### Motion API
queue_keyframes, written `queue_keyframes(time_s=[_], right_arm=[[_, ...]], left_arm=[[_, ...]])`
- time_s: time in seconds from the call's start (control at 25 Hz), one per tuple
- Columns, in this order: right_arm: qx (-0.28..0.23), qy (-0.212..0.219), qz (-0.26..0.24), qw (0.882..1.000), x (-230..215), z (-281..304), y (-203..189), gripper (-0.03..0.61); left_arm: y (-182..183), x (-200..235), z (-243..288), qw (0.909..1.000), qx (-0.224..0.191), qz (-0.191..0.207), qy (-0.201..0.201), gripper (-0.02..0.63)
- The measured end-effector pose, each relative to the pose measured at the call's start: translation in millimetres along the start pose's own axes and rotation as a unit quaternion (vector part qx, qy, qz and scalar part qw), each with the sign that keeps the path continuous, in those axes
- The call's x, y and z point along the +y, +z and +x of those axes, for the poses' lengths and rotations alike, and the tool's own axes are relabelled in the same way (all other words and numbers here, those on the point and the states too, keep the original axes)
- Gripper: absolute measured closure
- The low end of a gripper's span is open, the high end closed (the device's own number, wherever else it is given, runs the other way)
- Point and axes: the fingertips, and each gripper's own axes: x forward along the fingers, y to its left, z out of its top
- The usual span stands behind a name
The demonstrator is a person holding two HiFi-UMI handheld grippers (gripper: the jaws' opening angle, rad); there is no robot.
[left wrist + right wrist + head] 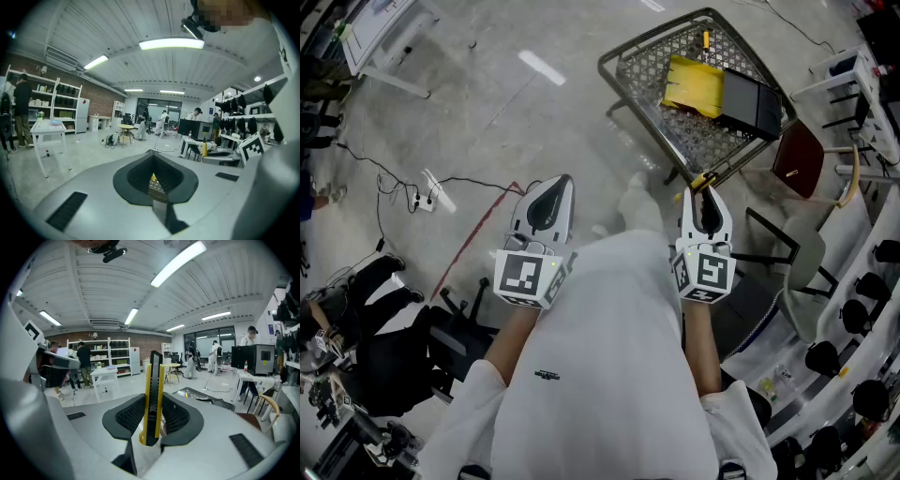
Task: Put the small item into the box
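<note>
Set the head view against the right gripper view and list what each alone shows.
Head view only: the person's white shirt and the floor power strip. Right gripper view only: ceiling lights, shelving, distant people. Both: the right gripper shut on a yellow-and-black utility knife, and the wire basket ahead.

This is an open-plan lab or workshop. It has a bare concrete floor (487, 103) with a power strip (434, 191) lying on it. White counters (48, 129), stocked shelving (65, 101) against a brick wall (145, 342), a monitor (190, 127) and strip lights (171, 44) fill the hall.
</note>
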Motion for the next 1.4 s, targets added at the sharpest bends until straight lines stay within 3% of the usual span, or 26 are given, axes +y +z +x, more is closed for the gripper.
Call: queue_keyframes(time_s=[0.32, 0.84, 1.2, 1.4], right_arm=[[-0.032, 0.031, 0.001, 0.999, -21.8, -64.8, 27.2, 0.471], [-0.084, 0.062, -0.007, 0.995, -75.2, -72.3, 46.6, 0.471], [-0.088, 0.077, 0.019, 0.993, -110.7, -66.8, 37.9, 0.471], [-0.083, 0.078, 0.032, 0.993, -118.9, -47.5, 36.4, 0.471]], left_arm=[[5.2, -69.2, -4.8, 0.9999, -0.001, 0.008, -0.013, 0.612], [17.0, -142.7, 26.1, 0.9997, -0.015, 0.019, -0.007, 0.612], [8.8, -168.9, 51.0, 0.9995, 0.002, 0.030, -0.001, 0.612], [18.8, -162.4, 71.5, 0.9995, 0.000, 0.032, -0.002, 0.612]])
